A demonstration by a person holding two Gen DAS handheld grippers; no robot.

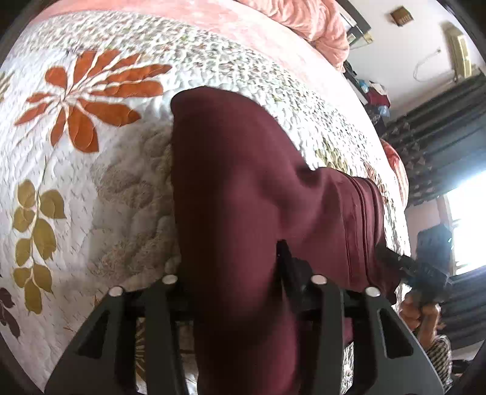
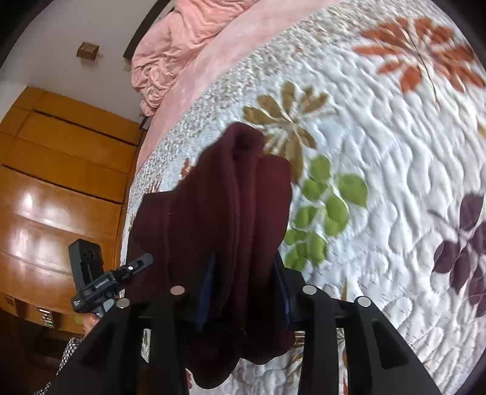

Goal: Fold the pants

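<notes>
Currently we are listing one pair of dark maroon fabric pants, lying partly on the white quilted bedspread with orange, olive, green and purple leaf prints and partly lifted off it at the near edge.

Item: left gripper, black, two-fingered. We are seeing maroon cloth bunched between its fingers and draping down over them; whether the pads are pressing on it we cannot tell, since the cloth is covering them.

Item: right gripper, black, two-fingered with blue-edged pads. We are seeing a thick folded wad of the pants filling the gap between its fingers and hanging below them; the jaws are standing apart by the wad's width, clamped on it as far as we can judge.

Item: rumpled pink blanket, lying at the far end of the bedspread.

Item: glossy orange-brown wooden wardrobe, standing beside the bedspread on the right wrist view's left.

Item: dark pleated curtains, hanging beyond the bedspread's right edge in the left wrist view.
</notes>
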